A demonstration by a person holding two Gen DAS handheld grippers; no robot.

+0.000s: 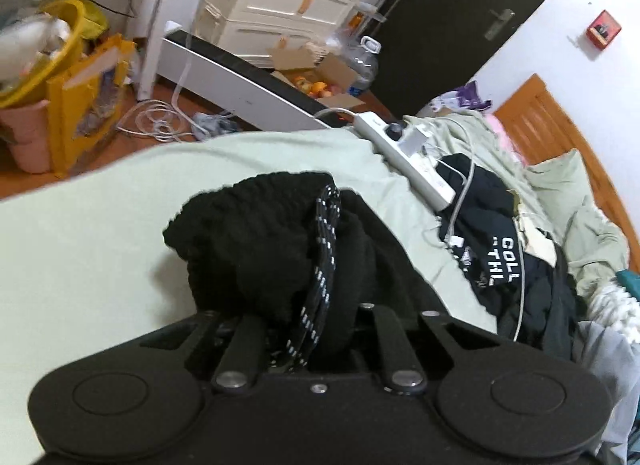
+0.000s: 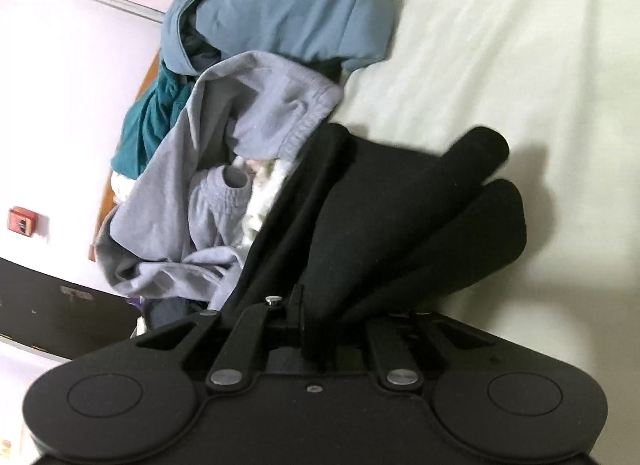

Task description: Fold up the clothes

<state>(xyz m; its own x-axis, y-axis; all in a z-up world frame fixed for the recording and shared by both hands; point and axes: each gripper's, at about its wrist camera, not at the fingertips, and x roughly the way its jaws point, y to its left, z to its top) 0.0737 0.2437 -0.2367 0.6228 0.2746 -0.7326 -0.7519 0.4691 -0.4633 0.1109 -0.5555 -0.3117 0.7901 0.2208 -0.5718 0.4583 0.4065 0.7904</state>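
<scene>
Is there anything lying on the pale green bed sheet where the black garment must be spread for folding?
Nothing visible does. The black knit garment is in both shut grippers; the pale green bed sheet ahead looks bare. The white power strip lies aside.

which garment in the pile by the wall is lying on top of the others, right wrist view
The light blue garment, the one at the top of the heap. The grey sweatshirt lies below it and the teal garment is tucked at the wall side.
</scene>
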